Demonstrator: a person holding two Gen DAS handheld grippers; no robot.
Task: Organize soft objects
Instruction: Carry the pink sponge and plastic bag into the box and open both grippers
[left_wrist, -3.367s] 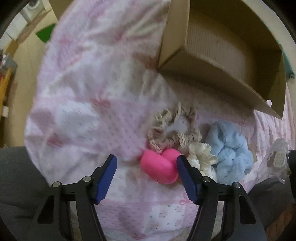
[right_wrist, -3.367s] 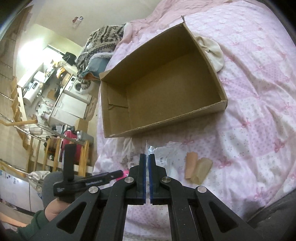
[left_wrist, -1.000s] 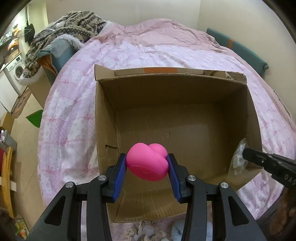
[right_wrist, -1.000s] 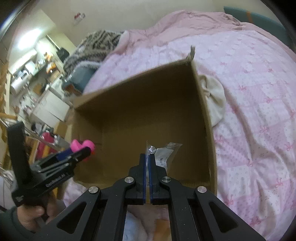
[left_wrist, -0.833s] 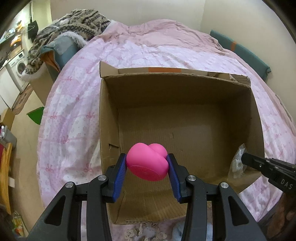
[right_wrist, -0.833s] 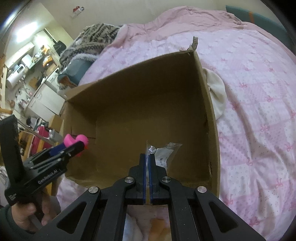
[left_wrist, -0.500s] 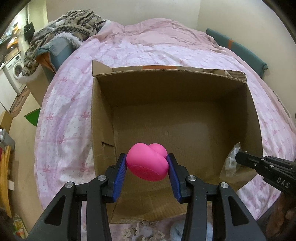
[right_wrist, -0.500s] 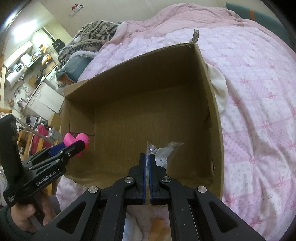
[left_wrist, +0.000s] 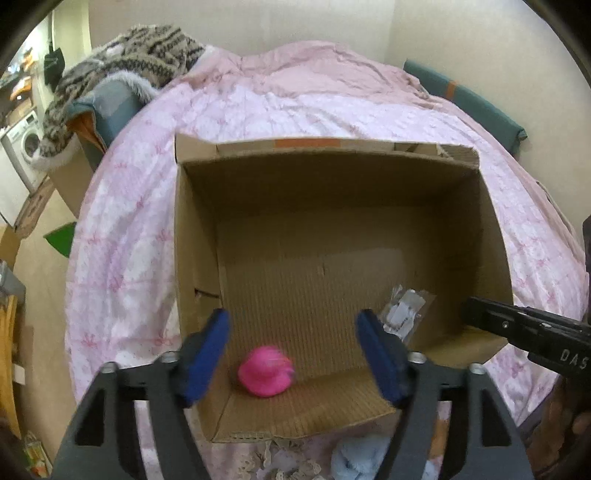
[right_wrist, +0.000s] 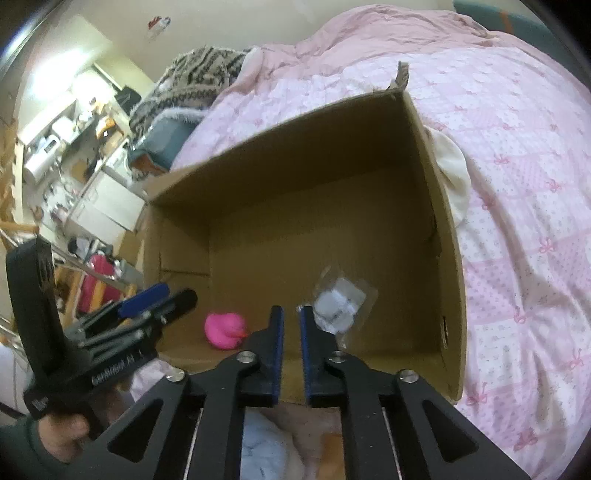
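A: Left wrist view: the pink toy (left_wrist: 266, 376) lies on the floor of the cardboard box (left_wrist: 195, 236), near its front left corner, and the clear packet (left_wrist: 405, 314) lies toward the front right. 2 things are in.

B: The left hand-held gripper (left_wrist: 293, 354) has just been opening and stands wide, with the toy below it and touching neither pad. The right hand-held gripper (right_wrist: 291, 350) has also just been opening; its gap is narrow, and the packet (right_wrist: 338, 304) lies beyond its tips, free.

A: So release well: I'd lift both straight up, clear of the walls, so nothing snags or tips the box on the pink bed (left_wrist: 122, 236).

B: Then the blue fluffy piece (left_wrist: 360, 459) in front of the box seems a fair next pick.
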